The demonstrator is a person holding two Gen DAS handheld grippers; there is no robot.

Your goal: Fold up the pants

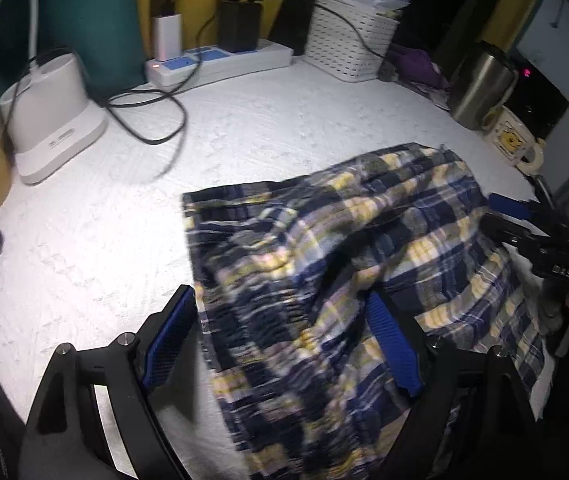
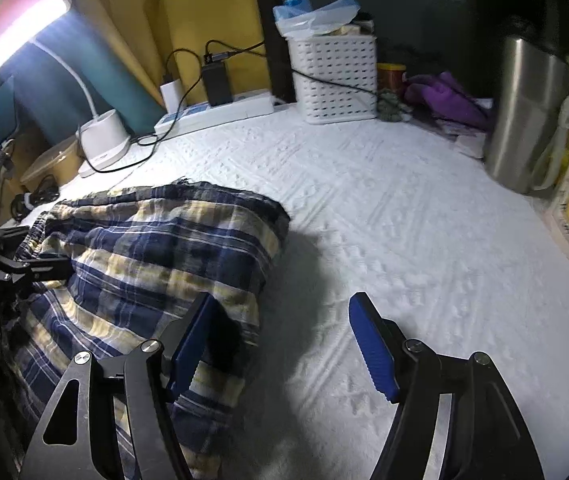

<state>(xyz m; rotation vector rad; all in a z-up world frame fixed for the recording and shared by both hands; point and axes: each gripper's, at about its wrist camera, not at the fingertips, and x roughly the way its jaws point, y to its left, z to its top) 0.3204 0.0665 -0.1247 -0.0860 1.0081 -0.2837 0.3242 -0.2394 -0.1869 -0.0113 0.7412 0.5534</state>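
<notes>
The plaid pants (image 1: 324, 272), dark blue with yellow and white, lie bunched on the white textured cloth (image 1: 84, 260). My left gripper (image 1: 280, 296) is open and straddles the near part of the heap; the fabric lies loosely between its blue pads (image 1: 168, 344). In the right wrist view the pants (image 2: 156, 248) fill the left side. My right gripper (image 2: 280, 298) is open just beside them: its left finger rests against the fabric's edge, and only bare cloth (image 2: 404, 220) lies in its gap. Each gripper shows at the edge of the other's view, the right gripper (image 1: 524, 216) and the left gripper (image 2: 24, 268).
Along the back stand a white lamp base (image 1: 56, 120), a power strip (image 1: 220, 60) with chargers and a loose black cable (image 1: 152, 120), and a white slotted basket (image 1: 348, 40). At the right stand a steel jug (image 2: 524, 112) and a mug (image 1: 512, 140).
</notes>
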